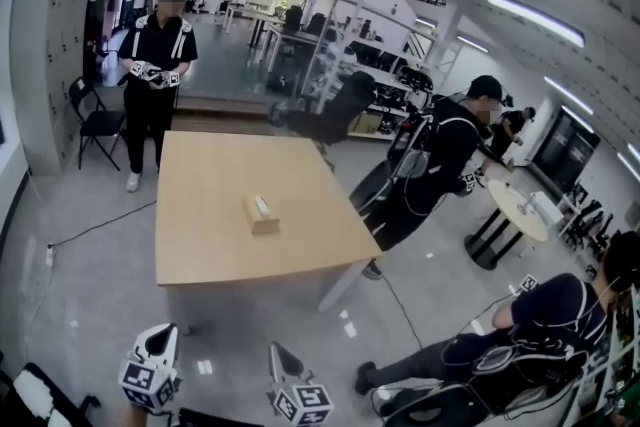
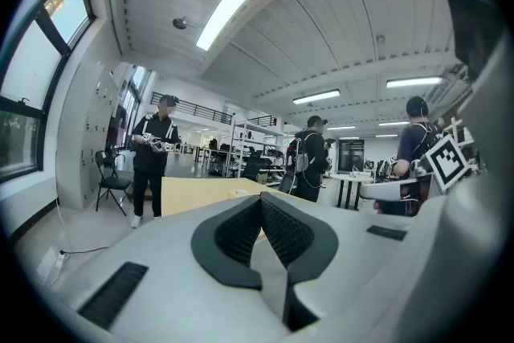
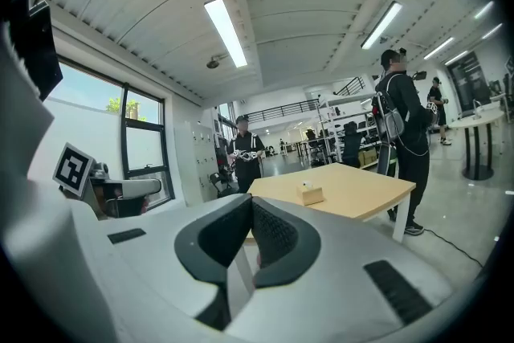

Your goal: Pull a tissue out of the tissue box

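A tan tissue box (image 1: 262,213) with a white tissue sticking out of its top stands in the middle of the light wooden table (image 1: 200,245). The right gripper view shows the box (image 3: 309,193) far ahead on the table (image 3: 365,193). In the head view, my left gripper (image 1: 163,333) and right gripper (image 1: 278,353) are low in the picture. Both are over the floor, short of the table's near edge and well away from the box. Both point toward the table. The left gripper (image 2: 261,201) is shut with nothing in it, and so is the right gripper (image 3: 251,201).
One person with grippers (image 1: 160,55) stands at the table's far left corner beside a black chair (image 1: 95,120). Another in black (image 1: 430,165) leans by the right edge. A third sits low at the right (image 1: 540,325). A round white table (image 1: 520,210) stands farther right. A cable (image 1: 400,305) lies on the floor.
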A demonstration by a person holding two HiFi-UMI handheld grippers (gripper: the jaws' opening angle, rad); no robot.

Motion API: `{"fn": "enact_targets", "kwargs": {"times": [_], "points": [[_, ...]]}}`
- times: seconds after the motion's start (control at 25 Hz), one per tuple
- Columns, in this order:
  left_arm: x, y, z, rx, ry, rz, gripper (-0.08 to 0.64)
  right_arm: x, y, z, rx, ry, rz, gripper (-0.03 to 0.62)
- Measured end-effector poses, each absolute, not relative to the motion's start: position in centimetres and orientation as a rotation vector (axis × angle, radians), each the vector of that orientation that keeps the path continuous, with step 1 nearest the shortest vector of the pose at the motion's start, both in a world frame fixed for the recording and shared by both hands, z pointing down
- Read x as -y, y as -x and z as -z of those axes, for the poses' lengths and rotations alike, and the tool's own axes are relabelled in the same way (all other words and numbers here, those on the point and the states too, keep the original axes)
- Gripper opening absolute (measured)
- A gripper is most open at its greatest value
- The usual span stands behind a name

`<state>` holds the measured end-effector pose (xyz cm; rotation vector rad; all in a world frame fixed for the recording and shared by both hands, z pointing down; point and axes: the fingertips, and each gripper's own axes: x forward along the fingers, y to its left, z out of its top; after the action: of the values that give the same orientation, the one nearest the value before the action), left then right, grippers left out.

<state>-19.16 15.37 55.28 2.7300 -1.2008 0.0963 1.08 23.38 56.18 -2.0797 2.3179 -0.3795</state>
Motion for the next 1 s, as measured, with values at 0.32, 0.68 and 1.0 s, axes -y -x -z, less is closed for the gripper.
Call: {"fn": "enact_targets", "kwargs": {"times": [0.32,0.68,1.0], "points": [[-15.3,16.4,-55.5,1.255,-2.706,-0.099,0.008,-22.8,-4.3,-56.9,-2.352,2.035,0.416,0.011],[-12.2,13.8,-55.4,1.258,-2.709,-0.109,0.008,-19.6,-6.9,-57.8,-2.351,2.023,0.439,0.011],[-5.7,11.0,-55.3,1.23,-2.715,-0.108,0.008,-13.7,-9.2,-58.8,-2.343,2.013,0.444,0.011]]}}
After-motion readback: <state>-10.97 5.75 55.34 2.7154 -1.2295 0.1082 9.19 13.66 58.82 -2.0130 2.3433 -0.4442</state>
